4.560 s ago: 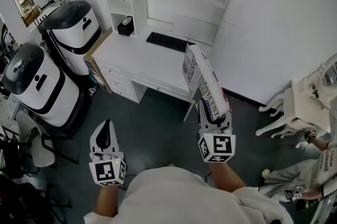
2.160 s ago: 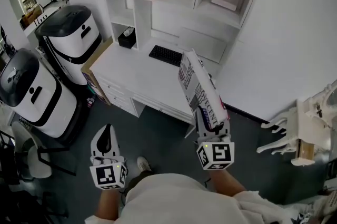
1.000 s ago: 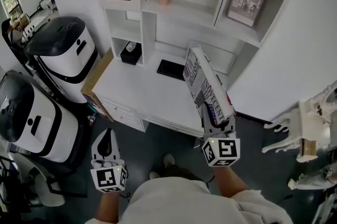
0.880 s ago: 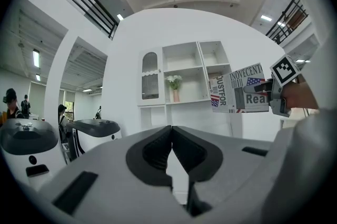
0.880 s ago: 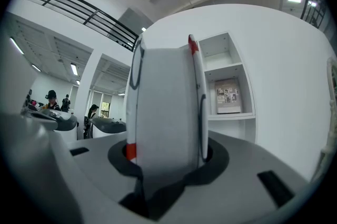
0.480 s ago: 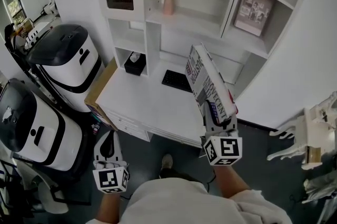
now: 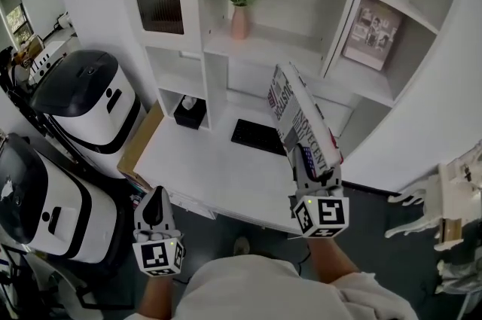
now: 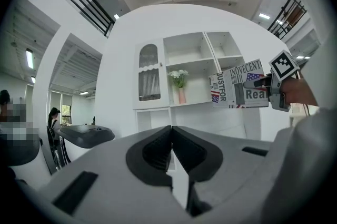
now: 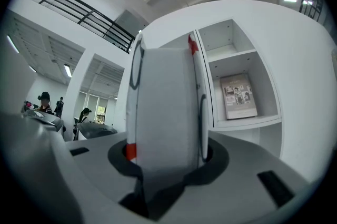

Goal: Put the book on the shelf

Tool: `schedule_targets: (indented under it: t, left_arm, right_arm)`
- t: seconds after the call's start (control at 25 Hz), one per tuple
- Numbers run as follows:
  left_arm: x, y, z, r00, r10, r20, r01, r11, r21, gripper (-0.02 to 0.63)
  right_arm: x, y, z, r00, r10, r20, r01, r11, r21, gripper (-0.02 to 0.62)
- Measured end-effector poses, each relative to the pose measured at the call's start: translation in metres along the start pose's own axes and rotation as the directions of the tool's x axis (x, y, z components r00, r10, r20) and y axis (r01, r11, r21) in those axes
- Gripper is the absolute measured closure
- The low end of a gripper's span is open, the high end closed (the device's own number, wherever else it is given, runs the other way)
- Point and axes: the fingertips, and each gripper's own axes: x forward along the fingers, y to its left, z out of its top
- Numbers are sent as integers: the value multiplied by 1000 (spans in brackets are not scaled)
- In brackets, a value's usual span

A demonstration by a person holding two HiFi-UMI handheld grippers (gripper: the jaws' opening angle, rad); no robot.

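A thick book (image 7: 300,121) with red, white and blue print stands upright on its edge, and my right gripper (image 7: 310,169) is shut on its lower end. It hangs over the white desk (image 7: 203,160), in front of the white shelf unit (image 7: 301,47). In the right gripper view the book (image 9: 166,112) fills the space between the jaws, with an open shelf compartment (image 9: 247,117) just right of it. My left gripper (image 7: 157,199) hangs low at the left, shut and holding nothing. From the left gripper view (image 8: 171,146) the book (image 8: 239,90) shows at the right, before the shelves.
A pink vase of white flowers (image 7: 239,10) and a framed picture (image 7: 370,23) stand on the shelves. A black keyboard (image 7: 260,136) and a dark tissue box (image 7: 190,111) lie on the desk. Two large white-and-black machines (image 7: 83,96) stand at the left. A white chair (image 7: 444,198) is at the right.
The shelf unit has grown larger and nearer as the person walked up to the desk. The book stays upright in the right gripper, and the left gripper stays shut and low.
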Motion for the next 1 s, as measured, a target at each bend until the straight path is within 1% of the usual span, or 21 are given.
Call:
schedule_targets:
  t: [0.2,0.52,0.76,1.0]
  left_arm:
    - [44,-6,1,1000,-20,0,20,1000,0,601]
    - [82,-21,-9,997,-66,-26,66,998,-5,601]
    - [107,-22,-7,994,-110,-16,110,994,-15,601]
    - [131,-14,-10,983,-181,-7,181,983,-33,601]
  right_arm:
    - [32,-16,7,1000,-5,11,5,1000,-5,429]
    - [68,-33,32,999,-17,51,19,999,-28,429]
    - [87,-43,55,995,-60,81,65,996,-56,430]
    - [102,-43,68,990,-119,82,126,988,-94,428]
